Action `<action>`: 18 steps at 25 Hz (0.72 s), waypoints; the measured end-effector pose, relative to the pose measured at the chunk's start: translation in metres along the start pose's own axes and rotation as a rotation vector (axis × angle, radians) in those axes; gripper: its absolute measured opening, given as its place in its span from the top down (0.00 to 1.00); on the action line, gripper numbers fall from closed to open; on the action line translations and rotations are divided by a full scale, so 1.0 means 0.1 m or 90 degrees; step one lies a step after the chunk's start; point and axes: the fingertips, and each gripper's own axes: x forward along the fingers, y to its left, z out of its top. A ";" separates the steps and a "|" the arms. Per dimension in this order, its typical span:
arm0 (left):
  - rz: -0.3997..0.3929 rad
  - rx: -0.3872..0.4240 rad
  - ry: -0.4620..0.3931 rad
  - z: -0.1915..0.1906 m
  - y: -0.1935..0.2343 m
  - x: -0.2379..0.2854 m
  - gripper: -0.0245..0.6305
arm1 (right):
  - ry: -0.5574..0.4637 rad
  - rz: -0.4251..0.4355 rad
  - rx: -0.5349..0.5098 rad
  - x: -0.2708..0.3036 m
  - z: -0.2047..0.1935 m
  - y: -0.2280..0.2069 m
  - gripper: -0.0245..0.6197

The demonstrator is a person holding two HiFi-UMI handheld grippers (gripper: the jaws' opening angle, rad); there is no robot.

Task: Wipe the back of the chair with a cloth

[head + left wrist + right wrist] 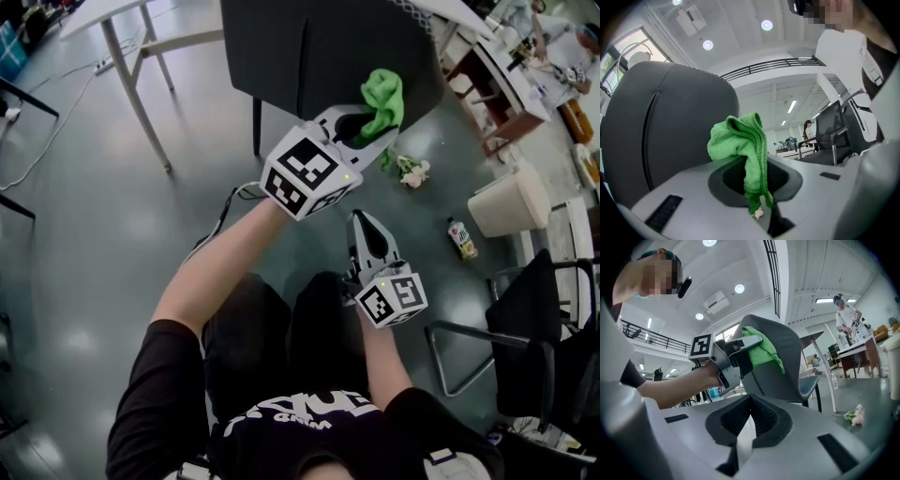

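— Status, head view?
— Cloth (384, 98) pinched in my left gripper (370, 127), held up at the chair back (300, 47). Right gripper (367, 230) low, idle. Floor: flowers (411, 171), bottle (460, 238), bin (511, 200); none obstructing.
— Left gripper view?
— Jaws clamped on cloth, chair back just beyond. Contact probable, unclear.
— Right gripper view?
— Jaws together, empty. I judge wiping barely begun, with most of the back left.

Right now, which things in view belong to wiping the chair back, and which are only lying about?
For the job:
- green cloth, gripped in the left gripper
- dark chair back, just beyond the cloth

Lying about:
- bottle, bunch of flowers and white bin, all on the floor
- right gripper, shut and empty, held low
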 end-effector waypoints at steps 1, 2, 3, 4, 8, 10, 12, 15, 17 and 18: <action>0.000 -0.002 0.000 -0.01 -0.01 -0.01 0.87 | 0.000 -0.002 0.000 0.00 0.00 0.00 0.97; 0.003 -0.003 0.002 -0.03 0.00 -0.04 0.87 | 0.002 -0.004 0.000 -0.01 0.00 -0.01 0.97; 0.011 -0.004 0.005 -0.05 0.03 -0.09 0.87 | 0.004 -0.006 -0.001 0.00 -0.01 -0.01 0.97; 0.024 -0.005 0.008 -0.09 0.08 -0.14 0.87 | 0.005 -0.007 -0.001 0.00 -0.01 -0.01 0.97; 0.095 -0.030 0.008 -0.29 0.50 -0.51 0.87 | 0.008 -0.005 -0.001 0.02 -0.04 -0.01 0.97; 0.143 -0.040 0.013 -0.43 0.79 -0.76 0.87 | 0.008 -0.003 -0.002 0.02 -0.05 -0.01 0.97; 0.198 -0.042 0.028 -0.60 1.08 -1.03 0.87 | 0.010 -0.003 -0.002 0.01 -0.07 -0.01 0.97; 0.278 -0.043 0.057 -0.83 1.51 -1.46 0.87 | 0.015 -0.003 -0.004 0.02 -0.09 0.01 0.97; 0.322 -0.037 0.082 -0.99 1.79 -1.70 0.87 | 0.014 -0.002 -0.005 0.02 -0.10 0.01 0.97; 0.340 -0.035 0.092 -1.05 1.92 -1.79 0.87 | 0.013 -0.004 -0.005 0.03 -0.10 0.00 0.97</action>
